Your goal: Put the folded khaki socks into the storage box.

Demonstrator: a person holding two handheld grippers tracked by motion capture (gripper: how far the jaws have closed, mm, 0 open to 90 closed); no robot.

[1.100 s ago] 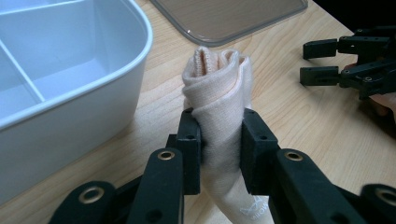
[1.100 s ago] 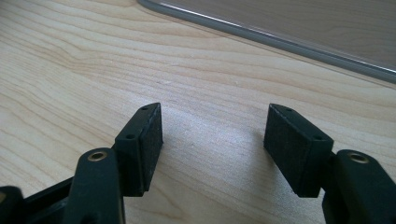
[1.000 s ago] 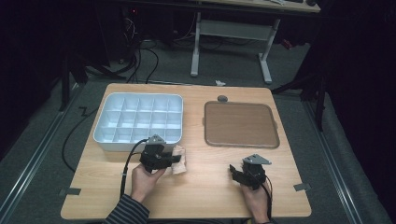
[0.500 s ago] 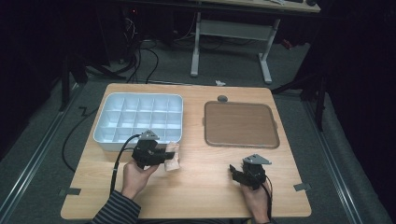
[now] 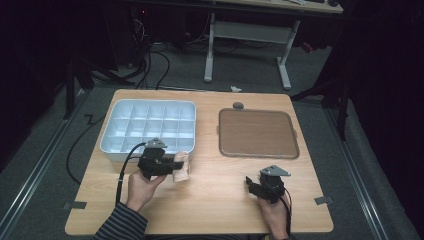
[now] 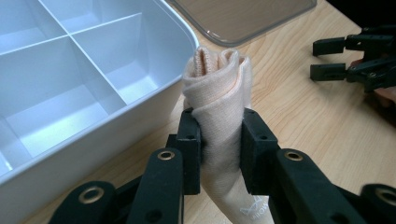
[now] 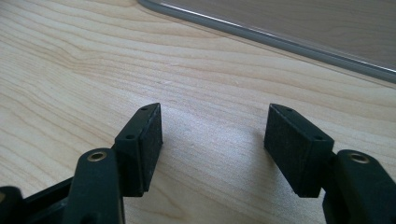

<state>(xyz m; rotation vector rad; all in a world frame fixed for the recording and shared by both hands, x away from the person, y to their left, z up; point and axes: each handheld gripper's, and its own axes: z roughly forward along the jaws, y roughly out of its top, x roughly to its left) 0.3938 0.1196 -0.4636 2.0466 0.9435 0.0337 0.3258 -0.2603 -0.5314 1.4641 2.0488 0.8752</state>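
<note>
Your left gripper (image 6: 218, 140) is squeezing a rolled-up, peach-colored cloth (image 6: 219, 93). The two black pads (image 6: 190, 140) press on the cloth from both sides, so the jaws are only partly closed, with the soft roll stuck between them. The top of the roll pokes out past the pads, and you can see its folds curl round like a little snail. The bottom end of the cloth hangs down toward your hand.

From the high view, your left gripper (image 5: 167, 167) sits just in front of the white box (image 5: 115, 150), close to its near right corner. The cloth (image 5: 181, 169) sticks out to the right of the gripper, very near the box wall. I cannot tell if the cloth touches the wooden table (image 5: 210, 200) or is lifted off it.

The white box (image 6: 154, 100) has many small square pockets inside. The pockets you can see have nothing in them.

Your right gripper (image 7: 215, 140) has its jaws wide apart with nothing between them, just bare table. In the high view it (image 5: 252, 186) rests near the front edge of the table, well apart from the cloth. The flat brown lid (image 5: 257, 132) lies on the table beyond it, to the right of the white box.
</note>
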